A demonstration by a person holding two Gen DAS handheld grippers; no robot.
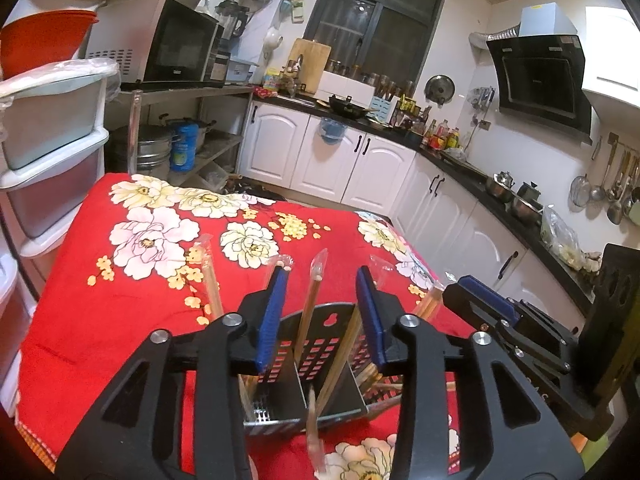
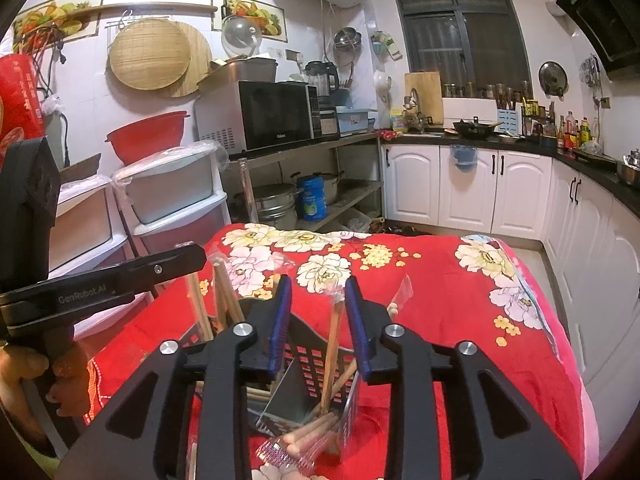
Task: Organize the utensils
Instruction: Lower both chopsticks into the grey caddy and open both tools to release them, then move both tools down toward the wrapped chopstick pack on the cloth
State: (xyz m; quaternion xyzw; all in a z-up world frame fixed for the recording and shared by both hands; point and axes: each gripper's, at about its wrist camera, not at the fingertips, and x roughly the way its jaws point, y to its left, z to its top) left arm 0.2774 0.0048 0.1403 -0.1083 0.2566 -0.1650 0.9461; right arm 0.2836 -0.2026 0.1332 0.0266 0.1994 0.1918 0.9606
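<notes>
A black perforated utensil holder stands on the red floral cloth, with several plastic-wrapped wooden chopsticks leaning in its compartments. My left gripper hovers just above it, open. One wrapped chopstick pair rises between the blue pads and touches neither. In the right wrist view the holder sits under my right gripper, also open. Another wrapped pair stands between its jaws, nearer the right pad. The right gripper shows at the right of the left wrist view. The left gripper shows at the left of the right wrist view.
The cloth-covered table stretches away behind the holder. White plastic drawers stand to its left. A metal shelf with a microwave is behind, and white cabinets run along the right. A hand grips the left tool.
</notes>
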